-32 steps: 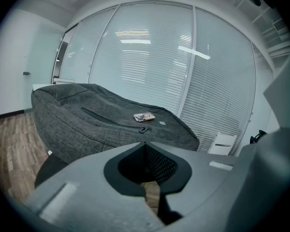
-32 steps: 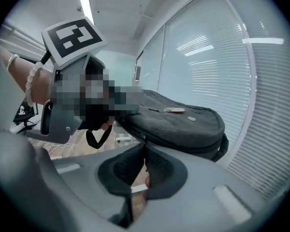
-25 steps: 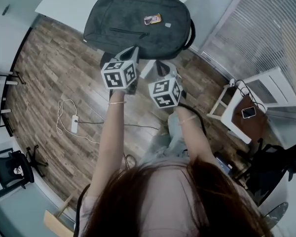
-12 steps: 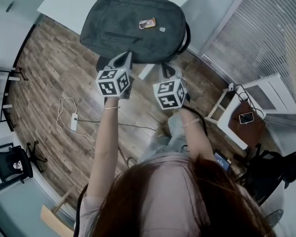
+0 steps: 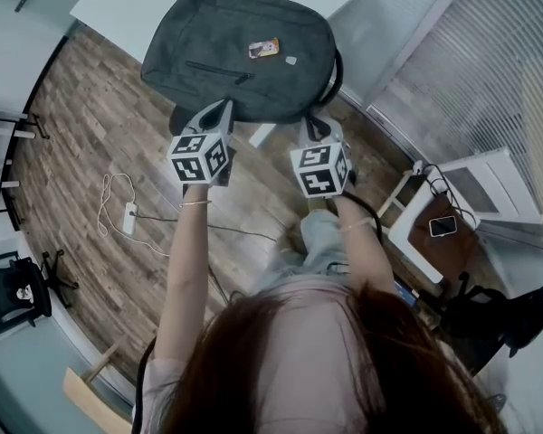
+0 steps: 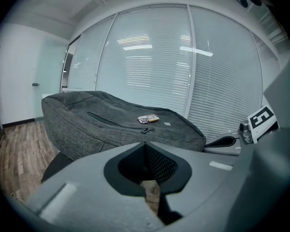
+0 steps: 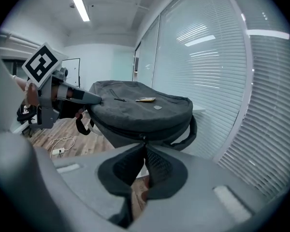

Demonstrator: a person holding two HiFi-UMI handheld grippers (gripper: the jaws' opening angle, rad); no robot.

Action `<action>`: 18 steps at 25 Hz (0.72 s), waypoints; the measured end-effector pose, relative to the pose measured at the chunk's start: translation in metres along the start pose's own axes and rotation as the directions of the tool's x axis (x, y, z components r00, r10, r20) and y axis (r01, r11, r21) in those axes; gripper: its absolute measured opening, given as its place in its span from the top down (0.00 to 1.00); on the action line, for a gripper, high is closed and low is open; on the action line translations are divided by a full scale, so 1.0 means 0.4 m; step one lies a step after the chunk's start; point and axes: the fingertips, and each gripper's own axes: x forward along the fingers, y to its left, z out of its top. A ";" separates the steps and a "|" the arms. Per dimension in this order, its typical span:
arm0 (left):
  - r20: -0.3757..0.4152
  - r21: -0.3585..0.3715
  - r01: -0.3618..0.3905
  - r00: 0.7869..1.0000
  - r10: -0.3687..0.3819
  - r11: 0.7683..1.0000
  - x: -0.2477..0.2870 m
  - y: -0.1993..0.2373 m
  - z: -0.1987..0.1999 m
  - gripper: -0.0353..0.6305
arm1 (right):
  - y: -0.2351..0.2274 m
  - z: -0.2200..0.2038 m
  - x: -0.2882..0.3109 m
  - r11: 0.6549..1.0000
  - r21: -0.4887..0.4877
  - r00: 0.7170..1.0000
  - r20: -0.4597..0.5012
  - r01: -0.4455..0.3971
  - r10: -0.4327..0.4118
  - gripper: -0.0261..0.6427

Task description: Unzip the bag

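A dark grey backpack lies flat on a white table, front pocket zip facing up. My left gripper is shut and empty, its tip at the bag's near edge. My right gripper is also shut, further right at the same edge. In the right gripper view its tips sit just short of the main zip's pull on the bag's side wall. I cannot tell whether they touch it. The left gripper shows against the bag's left end.
A small card lies on the bag. A black strap loops off its right end. On the wooden floor lie a white cable and power strip. A white stand with a phone is at the right, blinds behind it.
My right gripper has slid to the right along the bag's near edge, widening the gap to the left one. The left gripper has held its place. Both stayed shut.
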 end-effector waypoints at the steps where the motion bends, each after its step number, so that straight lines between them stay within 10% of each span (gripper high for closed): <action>1: 0.002 0.001 -0.003 1.000 0.003 1.000 -0.001 0.000 0.000 0.94 | -0.009 0.000 -0.001 1.000 -0.006 1.000 -0.002 0.002 -0.002 0.94; 18: 0.012 0.005 -0.029 1.000 0.029 1.000 -0.002 -0.003 -0.002 0.94 | -0.103 0.003 0.003 0.991 -0.135 0.999 -0.043 -0.002 -0.003 0.94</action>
